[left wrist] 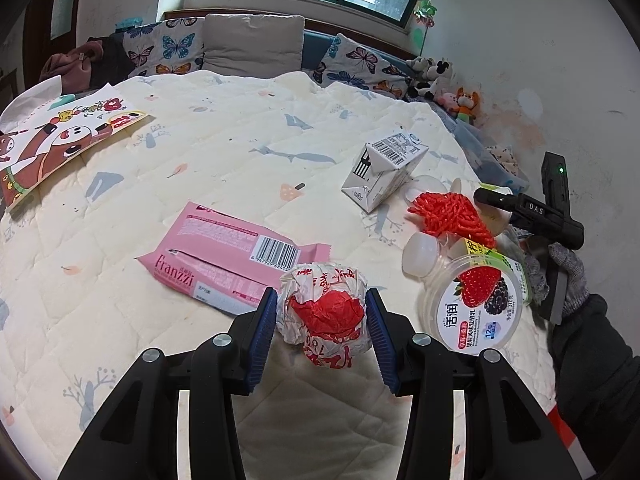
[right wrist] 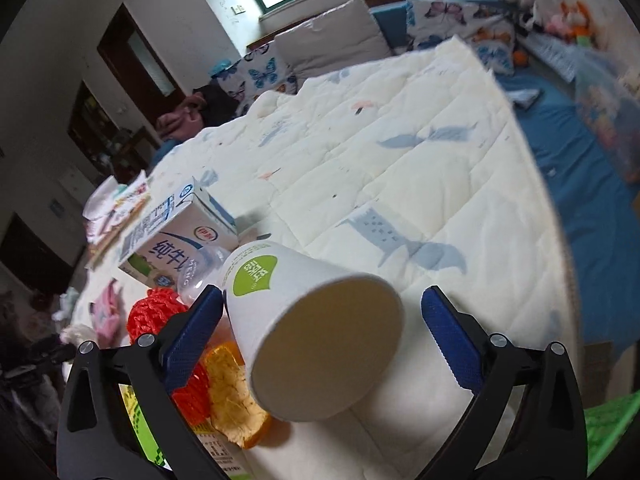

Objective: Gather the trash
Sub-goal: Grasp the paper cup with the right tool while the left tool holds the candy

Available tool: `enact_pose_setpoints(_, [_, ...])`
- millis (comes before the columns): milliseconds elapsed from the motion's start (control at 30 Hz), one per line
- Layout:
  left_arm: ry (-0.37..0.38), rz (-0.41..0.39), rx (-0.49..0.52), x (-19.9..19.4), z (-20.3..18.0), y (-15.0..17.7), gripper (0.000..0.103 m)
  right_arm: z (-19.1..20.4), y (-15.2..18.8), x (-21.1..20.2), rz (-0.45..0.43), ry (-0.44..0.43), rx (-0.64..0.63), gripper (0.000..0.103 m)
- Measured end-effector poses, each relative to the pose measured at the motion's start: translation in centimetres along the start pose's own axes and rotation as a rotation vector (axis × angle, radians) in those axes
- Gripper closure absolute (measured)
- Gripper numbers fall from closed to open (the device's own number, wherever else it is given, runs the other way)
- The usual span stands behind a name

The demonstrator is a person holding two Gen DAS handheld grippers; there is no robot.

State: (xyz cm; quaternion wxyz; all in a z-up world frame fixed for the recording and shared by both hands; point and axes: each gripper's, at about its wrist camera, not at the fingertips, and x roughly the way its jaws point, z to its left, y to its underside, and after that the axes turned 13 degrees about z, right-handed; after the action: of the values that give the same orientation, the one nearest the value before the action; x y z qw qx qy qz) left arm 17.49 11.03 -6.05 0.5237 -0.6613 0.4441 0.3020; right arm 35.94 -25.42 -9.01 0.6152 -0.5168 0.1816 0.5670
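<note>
My left gripper [left wrist: 321, 298] is shut on a crumpled red-and-white paper wrapper [left wrist: 326, 314], both blue pads pressing its sides above the cream quilt [left wrist: 224, 148]. In the right wrist view a white paper cup [right wrist: 320, 320] with a green logo lies on its side, mouth toward the camera, between the wide jaws of my right gripper [right wrist: 320, 294], which is open. The left pad [right wrist: 192, 332] sits at the cup's wall; the right pad [right wrist: 448, 332] stands clear of it. A gloved hand [left wrist: 560, 276] carries that gripper at the right edge of the left wrist view.
On the quilt lie a pink Franzzi packet [left wrist: 232, 256], a milk carton [left wrist: 384, 172], red mesh netting [left wrist: 452, 216], a strawberry yogurt tub [left wrist: 476, 304] and orange peel [right wrist: 236, 396]. A cartoon-printed paper bag [left wrist: 60, 140] lies far left. Pillows [left wrist: 252, 44] and plush toys [left wrist: 440, 80] line the back.
</note>
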Motion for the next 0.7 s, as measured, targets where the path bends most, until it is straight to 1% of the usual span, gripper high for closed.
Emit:
enact_pose_setpoints(67, [-0.004,0.005,0.002,0.3,-0.2,-0.2,0.059,0.0,0.1,-0.1,-0.006,-0.013,-0.001,0.007])
enact_pose_setpoints(100, [-0.004,0.005,0.002,0.3,-0.3,-0.3,0.059,0.1,0.3,-0.1,-0.003,-0.029,-0.002,0.015])
enact_pose_setpoints(133, [-0.001,0.006,0.004,0.3,-0.4,-0.5,0.059,0.1,0.3,-0.3,-0.007,-0.043,0.0,0.017])
enact_pose_setpoints(267, [0.008,-0.005,0.034,0.1,-1.7,-1.2,0.059,0.9,1.3,-2.0,-0.054,-0.003,-0.008,0.021])
enact_pose_setpoints(467, [0.049,-0.048,0.114,-0.8,-5.1,-2.4,0.059,2.3,3.9,-6.3,-0.139,0.042,-0.005,0.024])
enact_pose_setpoints(533, [0.073,-0.057,0.146,-1.1,-6.7,-2.9,0.059,2.6,5.2,-8.1,-0.165,0.077,0.0,0.024])
enact_pose_setpoints(600, [0.094,-0.064,0.178,-1.3,-8.2,-3.1,0.059,2.4,6.6,-10.0,-0.188,0.089,0.025,0.024])
enact_pose_setpoints(700, [0.138,-0.072,0.24,-1.4,-11.4,-3.6,0.059,1.3,8.9,-12.9,-0.212,0.136,0.073,0.024])
